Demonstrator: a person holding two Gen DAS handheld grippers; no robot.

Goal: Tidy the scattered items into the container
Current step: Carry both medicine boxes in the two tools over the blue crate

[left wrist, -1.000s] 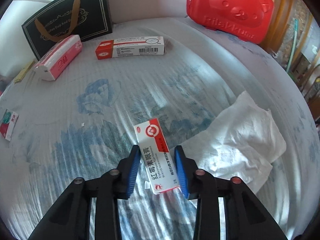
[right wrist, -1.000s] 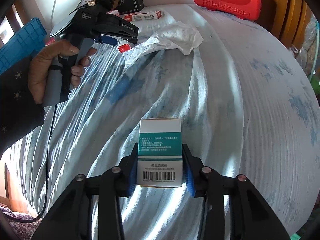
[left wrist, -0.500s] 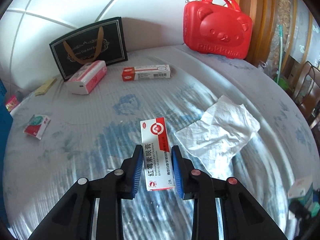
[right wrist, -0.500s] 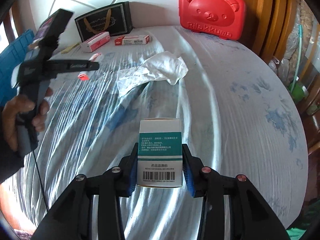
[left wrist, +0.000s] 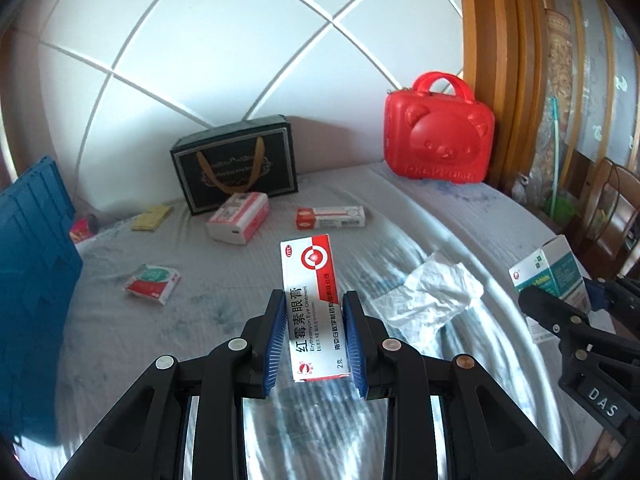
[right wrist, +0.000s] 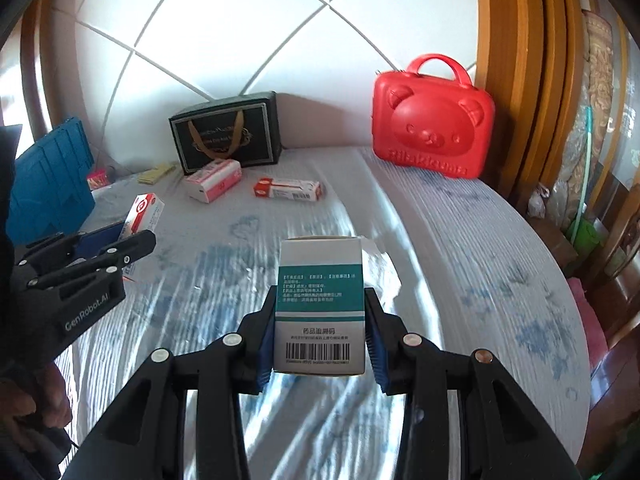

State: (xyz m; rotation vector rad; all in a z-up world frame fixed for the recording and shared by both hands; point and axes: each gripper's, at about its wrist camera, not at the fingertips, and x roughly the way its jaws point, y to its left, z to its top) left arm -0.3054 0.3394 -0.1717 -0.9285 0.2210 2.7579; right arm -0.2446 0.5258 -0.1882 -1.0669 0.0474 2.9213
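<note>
Slim red-and-white cardboard ointment box (left wrist: pixel 311 308) sits centre frame, clamped by left gripper (left wrist: pixel 314 344). Right gripper (right wrist: pixel 320 330), angled down, pinches teal-and-white cardboard medicine box (right wrist: pixel 320 304) w/ barcode.

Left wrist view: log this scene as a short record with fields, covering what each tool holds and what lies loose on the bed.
left tool: shut on ointment box
right tool: shut on green box
loose on bed: tissue, pink pack, red carton, sachet, yellow pad
blue crate: far left
red case: against headboard
black bag: against headboard
</note>
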